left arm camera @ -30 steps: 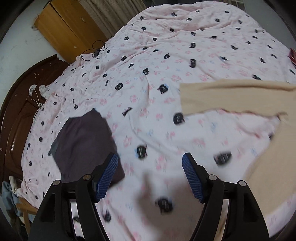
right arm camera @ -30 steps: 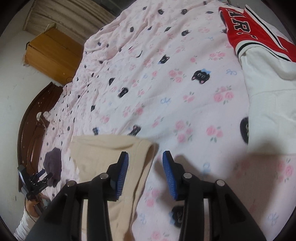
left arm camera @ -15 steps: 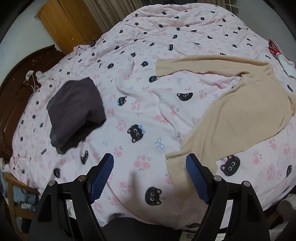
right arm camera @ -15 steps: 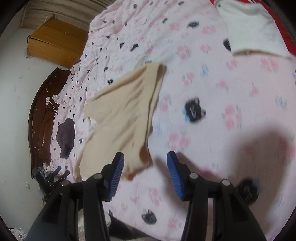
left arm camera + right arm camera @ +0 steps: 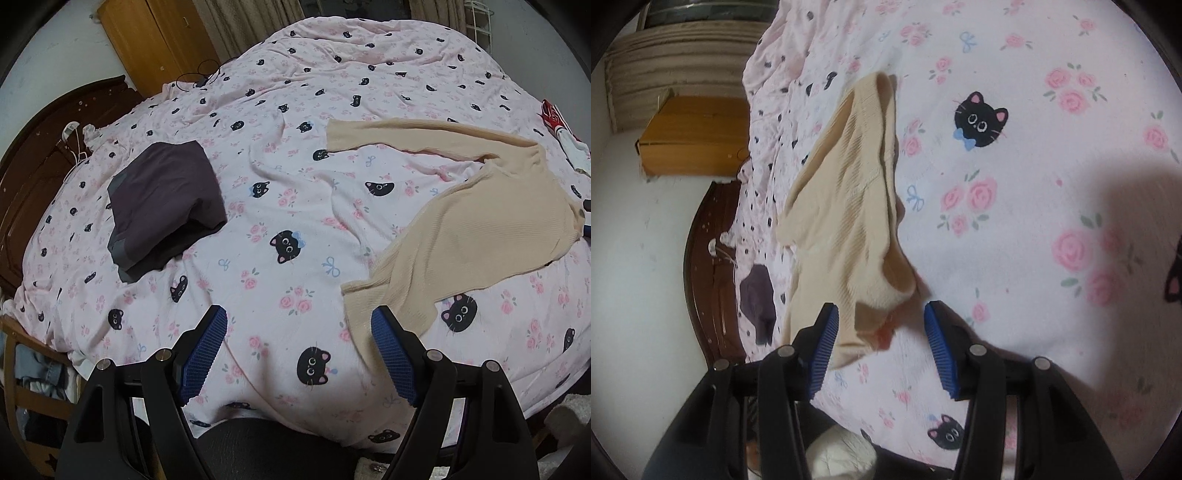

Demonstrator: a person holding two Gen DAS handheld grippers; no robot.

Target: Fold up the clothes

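Nearest the left wrist camera, the left hand-held gripper (image 5: 299,352) hung above the bed's near edge with its blue-padded fingers spread wide and nothing between them. Just beyond its right finger lay the hem of the beige ribbed sweater (image 5: 476,236), spread flat on the pink cat-print bedspread (image 5: 288,184), body running away to the right and one long sleeve stretched leftward across the middle of the bed. To the left, well apart from the sweater, a folded dark purple garment (image 5: 166,206) rested on the bedspread. Farther off, a red and white garment (image 5: 561,136) showed at the right edge, and a dark wooden headboard (image 5: 33,155) and an orange-brown cabinet (image 5: 155,40) stood behind the bed.

Close to the right wrist camera, the right hand-held gripper (image 5: 881,349) was also open, empty, its fingers straddling the sweater's (image 5: 849,206) neck end, the left pad next to the fabric; whether it touched could not be told. Beyond it the sweater ran away toward the purple garment (image 5: 759,299) and headboard (image 5: 705,266).
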